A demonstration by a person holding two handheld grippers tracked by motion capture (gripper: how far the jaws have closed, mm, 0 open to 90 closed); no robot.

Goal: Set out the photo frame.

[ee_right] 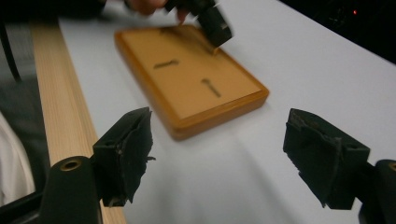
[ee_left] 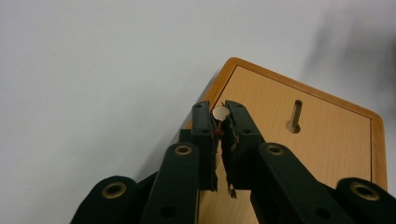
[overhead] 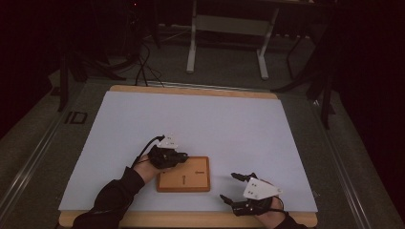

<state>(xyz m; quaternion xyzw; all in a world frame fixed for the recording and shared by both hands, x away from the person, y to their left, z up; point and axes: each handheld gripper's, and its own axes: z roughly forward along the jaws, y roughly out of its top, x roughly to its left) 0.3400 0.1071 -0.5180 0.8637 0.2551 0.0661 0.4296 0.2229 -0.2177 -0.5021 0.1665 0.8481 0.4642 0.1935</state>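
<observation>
The board (overhead: 184, 174) is smooth, satin-finished wood; the table (overhead: 215, 124) top is matt white, edged in pale wood.

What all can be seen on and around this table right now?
wooden board: one, orange-brown with a raised rim and two keyhole-shaped slots, on the near middle of the white sheet.
small peg: one, pale round end, at the board's corner, between the left jaws.
white sheet: one, covering most of the table.
table: one, light wood edge showing round the sheet.
metal frame: one, pale grey legs, on the floor beyond the table.
left hand-held gripper: one, black, closed on the peg at the board's left corner.
right hand-held gripper: one, black with a grey plate, jaws wide apart, near the table's front edge, right of the board.
</observation>
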